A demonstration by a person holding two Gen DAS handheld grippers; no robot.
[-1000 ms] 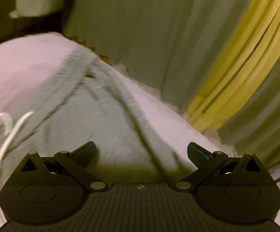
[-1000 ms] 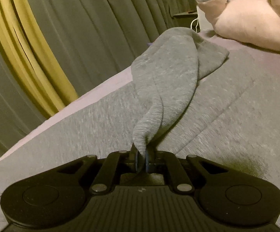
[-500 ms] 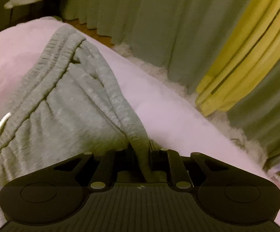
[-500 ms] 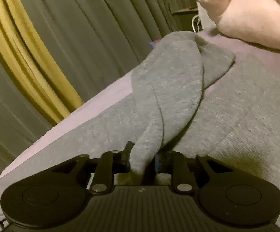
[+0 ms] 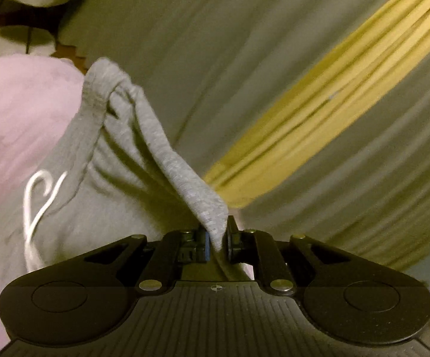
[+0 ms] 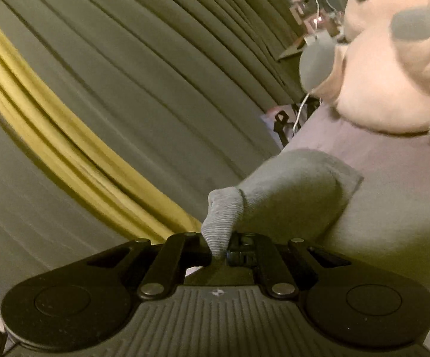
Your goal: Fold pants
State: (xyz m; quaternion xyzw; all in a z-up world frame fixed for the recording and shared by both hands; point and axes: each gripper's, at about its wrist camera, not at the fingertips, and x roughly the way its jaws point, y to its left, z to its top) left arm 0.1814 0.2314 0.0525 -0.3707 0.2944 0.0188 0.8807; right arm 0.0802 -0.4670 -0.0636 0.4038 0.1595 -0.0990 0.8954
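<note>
The grey sweatpants (image 5: 102, 208) lie on a pink bed cover (image 5: 15, 125), their white drawstring (image 5: 36, 196) looped at the left. My left gripper (image 5: 216, 239) is shut on the ribbed waistband edge, which rises in a taut strip to a lifted fold. In the right wrist view a pant leg (image 6: 292, 196) lies over the bed (image 6: 393, 154). Its ribbed cuff (image 6: 224, 211) sits pinched between the closing jaws of my right gripper (image 6: 219, 253). Both grippers are raised above the bed.
Grey-green curtains with a yellow curtain (image 5: 319, 113) hang close beyond the bed's edge; the yellow curtain (image 6: 66, 136) also shows in the right wrist view. A large pink and grey plush toy (image 6: 393, 74) lies at the bed's far right, with cables and a small table behind it.
The left gripper went from open above the waistband to shut on it, then lifted it. The right gripper rose with the cuff, so more curtain fills both views.
</note>
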